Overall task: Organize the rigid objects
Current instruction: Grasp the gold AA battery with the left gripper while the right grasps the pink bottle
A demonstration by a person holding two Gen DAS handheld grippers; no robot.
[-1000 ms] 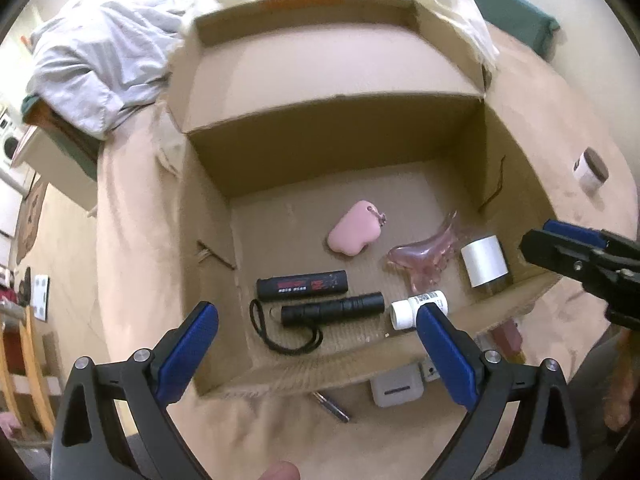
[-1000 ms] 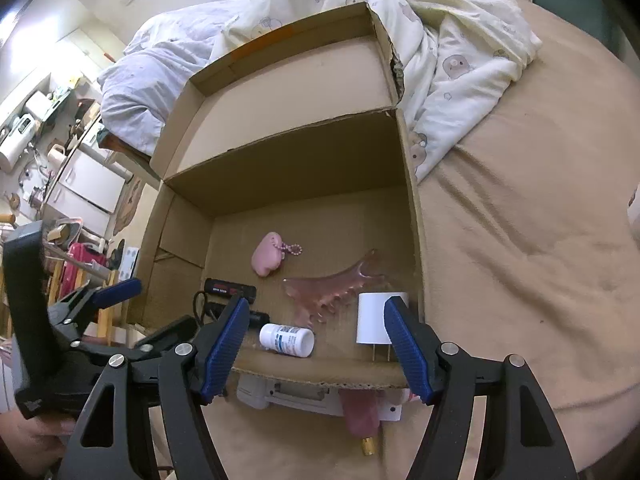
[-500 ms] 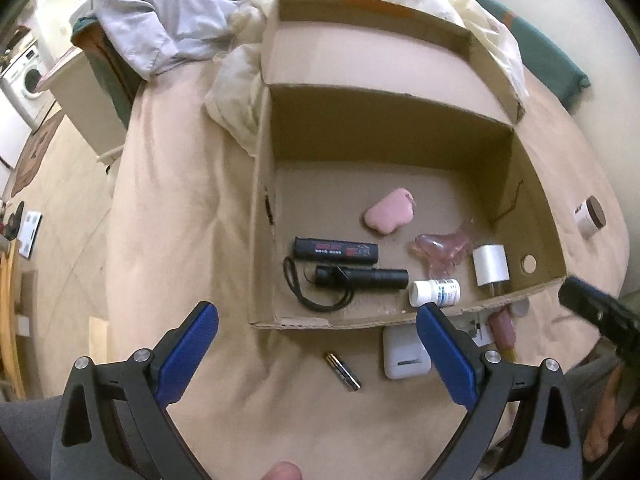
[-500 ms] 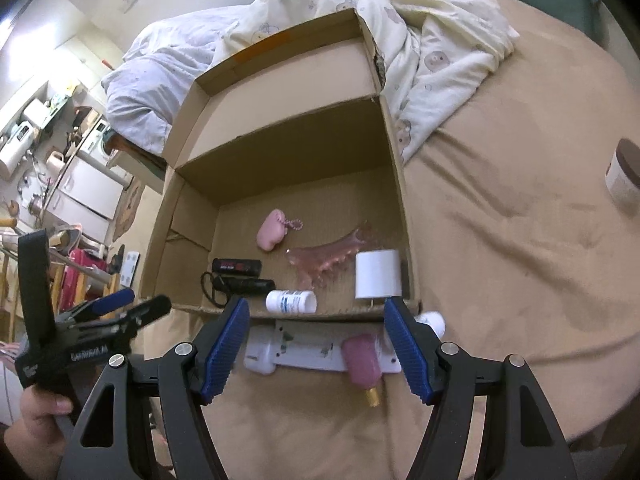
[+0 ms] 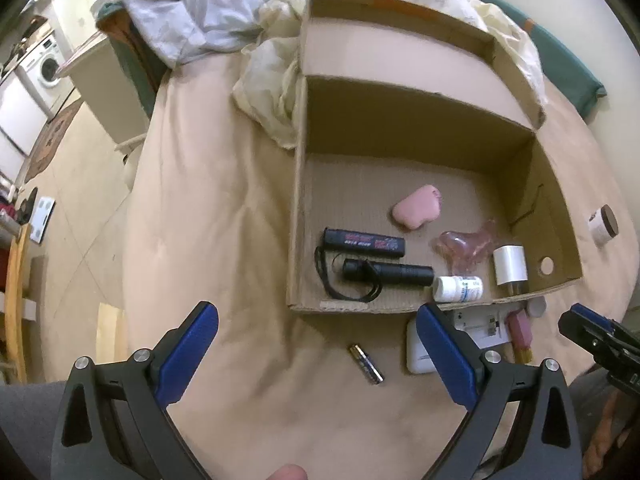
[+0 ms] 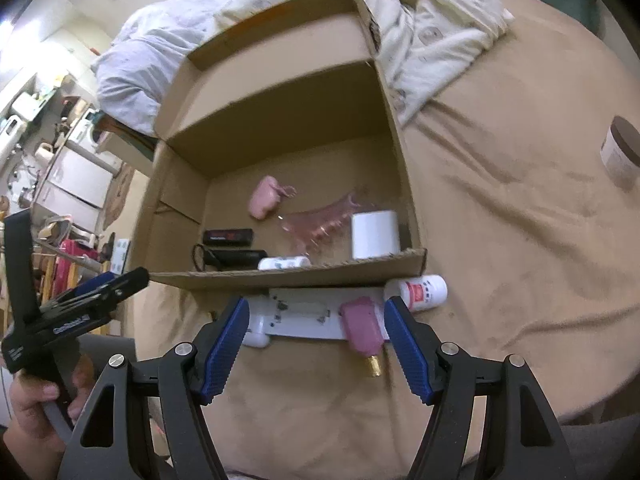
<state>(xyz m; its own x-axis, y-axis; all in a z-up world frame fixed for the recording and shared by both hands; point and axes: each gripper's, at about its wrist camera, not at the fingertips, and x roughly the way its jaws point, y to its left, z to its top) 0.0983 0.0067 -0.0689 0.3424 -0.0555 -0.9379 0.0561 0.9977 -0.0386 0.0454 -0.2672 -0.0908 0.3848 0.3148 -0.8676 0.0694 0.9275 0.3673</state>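
An open cardboard box [image 5: 296, 208] [image 6: 404, 184] lies on a tan bed cover. Inside are a pink pouch [image 5: 416, 212], a black case [image 5: 362, 242], a black flashlight [image 5: 388, 271], a white pill bottle [image 5: 458, 288], a clear pink comb [image 5: 466, 246] and a white charger [image 5: 510, 266]. In front of the box lie a battery [image 5: 366, 363], a white power strip [image 6: 304, 316], a pink object with a gold tip [image 6: 362, 328] and a white bottle [image 6: 424, 292]. My left gripper [image 5: 316, 354] is open and empty near the battery. My right gripper [image 6: 316, 344] is open and empty, above the power strip.
A white jar with a brown lid [image 6: 620, 152] stands on the cover to the right of the box. Rumpled bedding [image 5: 192, 12] lies behind the box. The bed's left edge drops to the floor [image 5: 80, 184].
Both grippers have pulled back from over the box toward the near side of the bed. The items in front of the box have come into view. Both stay open.
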